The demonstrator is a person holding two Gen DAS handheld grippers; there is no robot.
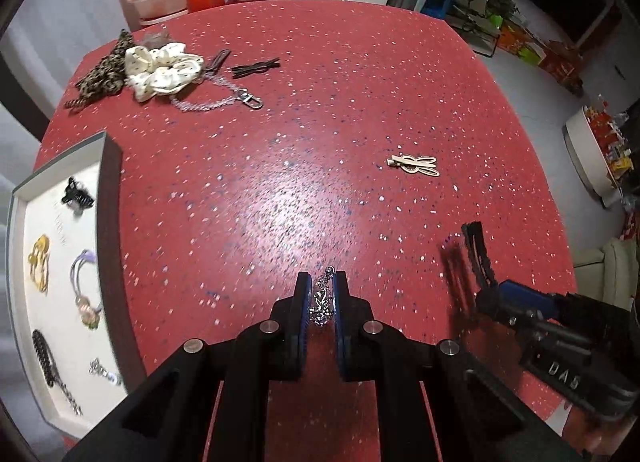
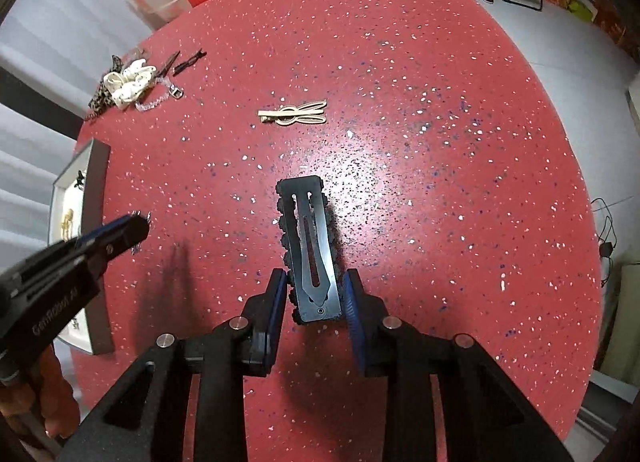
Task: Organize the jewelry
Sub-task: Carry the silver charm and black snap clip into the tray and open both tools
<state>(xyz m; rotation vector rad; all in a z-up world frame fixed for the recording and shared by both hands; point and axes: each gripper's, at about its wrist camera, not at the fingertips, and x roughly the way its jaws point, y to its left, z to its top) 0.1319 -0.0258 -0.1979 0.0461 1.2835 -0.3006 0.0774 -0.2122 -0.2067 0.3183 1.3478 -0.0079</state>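
Table [image 1: 320, 110]: red, white-speckled, round-edged — one surface bears everything; a lit room with clutter lies beyond it.
Tray [image 1: 108, 190]: one white, dark-walled tray at the table's left edge, the likely home for sorted pieces.
Tray contents: six pieces, spaced apart so each reads singly — a black claw [image 1: 77, 193], a yellow clip [image 1: 39, 262], a lilac tie [image 1: 85, 289], a black comb [image 1: 45, 358], a silver piece [image 1: 103, 373] and a chain [image 1: 70, 398] beside the comb.
Pile [image 1: 160, 66]: unsorted, at the far left of the table — one leopard scrunchie [image 1: 102, 74], one cream scrunchie [image 1: 162, 68], one clear chain [image 1: 212, 96] with a clasp, and dark pins [image 1: 256, 67], two or three, hard to count.
Left gripper [image 1: 323, 294]: clenched on one silver charm [image 1: 322, 302], held just above the table, near the tray, probably bound for it.
Bunny clip [image 1: 414, 164]: one, cream, alone in mid-table, well apart from pile and tray, not yet sorted.
Right gripper [image 2: 316, 294]: grasping one black barrette [image 2: 310, 250] by its hinge end, metal back up, the far end pointing away; it hangs over the table's right half, well apart from the tray.
Task things: two pieces in the grippers, six in the tray, the rest loose on the table.
Progress: roughly halfway, as a judgement.
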